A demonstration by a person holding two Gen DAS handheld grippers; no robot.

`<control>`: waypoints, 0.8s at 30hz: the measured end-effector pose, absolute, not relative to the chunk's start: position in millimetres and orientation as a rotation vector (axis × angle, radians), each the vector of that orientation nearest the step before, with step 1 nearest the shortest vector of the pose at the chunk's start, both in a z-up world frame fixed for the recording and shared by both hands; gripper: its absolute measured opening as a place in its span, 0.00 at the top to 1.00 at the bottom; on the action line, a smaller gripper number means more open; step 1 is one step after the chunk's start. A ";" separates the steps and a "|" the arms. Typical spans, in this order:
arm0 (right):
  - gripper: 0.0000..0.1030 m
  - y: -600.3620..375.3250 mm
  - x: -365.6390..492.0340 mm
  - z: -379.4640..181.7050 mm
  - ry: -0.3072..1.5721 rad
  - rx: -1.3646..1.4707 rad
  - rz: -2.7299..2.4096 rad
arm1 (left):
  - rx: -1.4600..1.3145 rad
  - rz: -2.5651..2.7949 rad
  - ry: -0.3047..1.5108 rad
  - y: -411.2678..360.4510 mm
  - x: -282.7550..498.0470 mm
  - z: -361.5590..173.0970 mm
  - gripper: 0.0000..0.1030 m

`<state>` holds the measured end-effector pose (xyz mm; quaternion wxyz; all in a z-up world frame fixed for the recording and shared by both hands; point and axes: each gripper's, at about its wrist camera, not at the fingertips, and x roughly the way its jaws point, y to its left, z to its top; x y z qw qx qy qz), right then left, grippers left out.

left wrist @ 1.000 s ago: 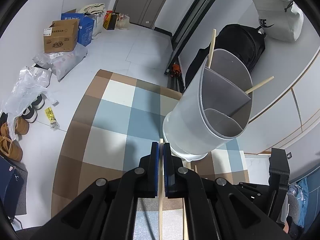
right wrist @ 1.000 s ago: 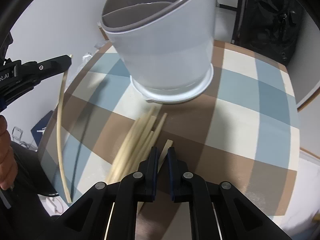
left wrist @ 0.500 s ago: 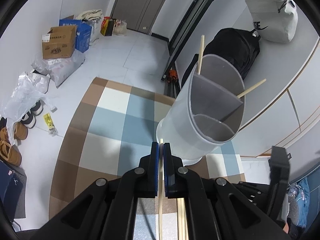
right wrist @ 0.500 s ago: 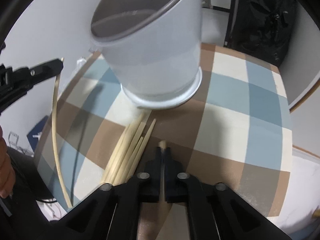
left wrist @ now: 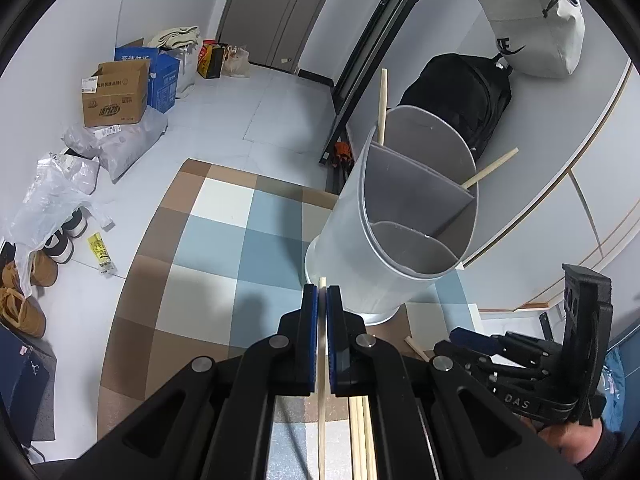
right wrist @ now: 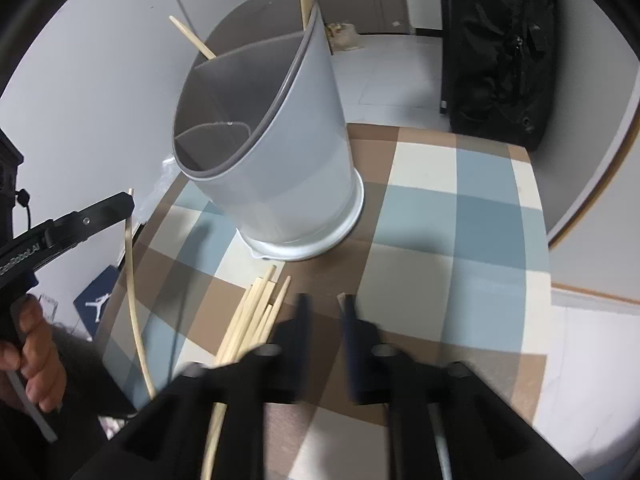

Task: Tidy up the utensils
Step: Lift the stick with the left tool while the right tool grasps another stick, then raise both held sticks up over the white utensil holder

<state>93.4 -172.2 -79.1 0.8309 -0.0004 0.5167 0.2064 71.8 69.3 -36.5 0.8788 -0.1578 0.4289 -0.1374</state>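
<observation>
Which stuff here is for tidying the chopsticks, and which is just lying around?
For the job:
- grey holder
- chopstick pile
- chopstick in the left claw

Just lying around:
- cardboard box
- black backpack
- shoes

**Holder at the back, chopsticks in front**

On the table (right wrist: pixel 460 216) the utensil holder (right wrist: pixel 288 184) stands toward the far side, split into compartments. Two chopsticks (left wrist: pixel 383 108) stick up out of its rear compartment, one leaning to each side. Just in front of the holder's base lies a loose bundle of chopsticks (right wrist: pixel 256 312), ends pointing at it. Right of that bundle, the right tongs (right wrist: pixel 325 312) hang over the table, with one chopstick end (right wrist: pixel 342 298) beside their right finger. Left of the table edge, the left tongs (left wrist: pixel 321 320) carry a single chopstick (right wrist: pixel 134 304) hanging down. Behind the table, on the floor, sits a backpack (right wrist: pixel 500 52).
</observation>
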 end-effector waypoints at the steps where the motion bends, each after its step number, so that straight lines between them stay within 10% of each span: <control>1: 0.62 -171.1 95.3 -77.9 1.100 -0.041 0.453 | -0.331 -0.284 0.893 69.3 72.1 -36.4 1.00; 11: 0.64 -151.5 106.3 -112.5 1.209 -0.286 0.523 | -0.335 -0.296 0.882 67.3 74.1 -34.3 1.00; 14: 0.95 -143.7 110.6 -119.3 1.228 -0.352 0.515 | -0.329 -0.295 0.884 67.4 74.4 -35.2 1.00; 24: 0.95 -162.5 119.1 -105.9 1.159 -0.218 0.478 | -0.322 -0.298 0.855 65.5 72.7 -29.9 1.00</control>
